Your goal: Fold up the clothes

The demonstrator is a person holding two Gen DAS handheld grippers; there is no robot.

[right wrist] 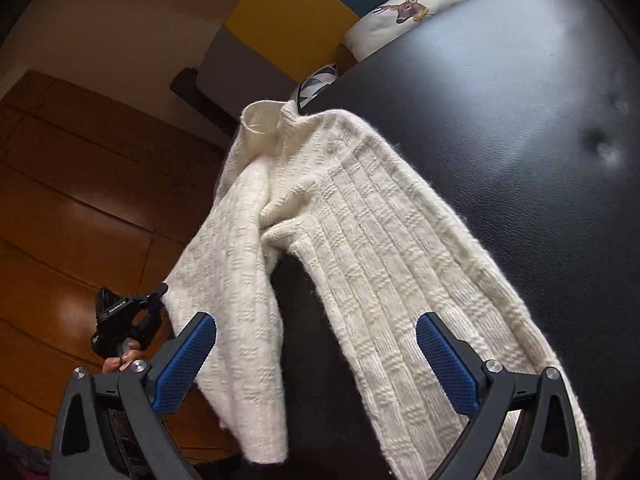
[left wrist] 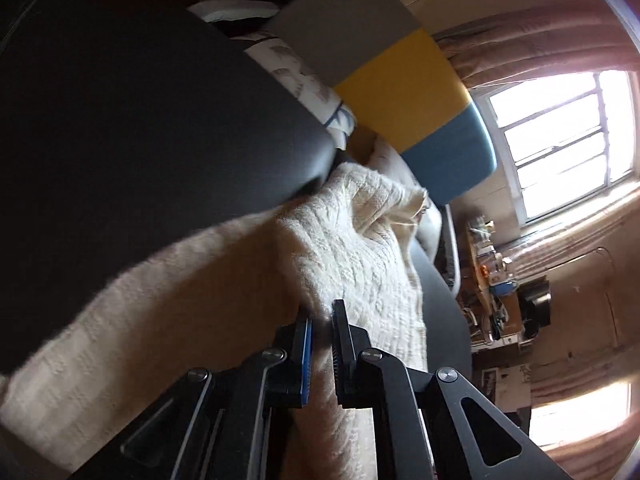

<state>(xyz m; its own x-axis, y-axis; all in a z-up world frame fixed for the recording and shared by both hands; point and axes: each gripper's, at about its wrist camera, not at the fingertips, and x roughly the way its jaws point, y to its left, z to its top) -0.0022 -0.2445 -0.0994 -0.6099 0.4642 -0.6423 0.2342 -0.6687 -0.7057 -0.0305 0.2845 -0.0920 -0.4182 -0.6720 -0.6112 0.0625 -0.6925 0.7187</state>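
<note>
Left claw point(left wrist: 322, 320) clamped on sweater sleeve; right claw point(right wrist: 316, 344) spread wide, holding nothing.

Cream knit sweater point(right wrist: 352, 216) lies on the black desk point(right wrist: 520, 100), body flat along the near-left edge, collar toward the far corner, one sleeve hanging off the edge where the left claw pinches it. Judgement: soft, limp, fairly thick knit; it should drape and stretch, not slip. Best holds look like the sleeve cuff, hem corners, shoulder seam.
</note>
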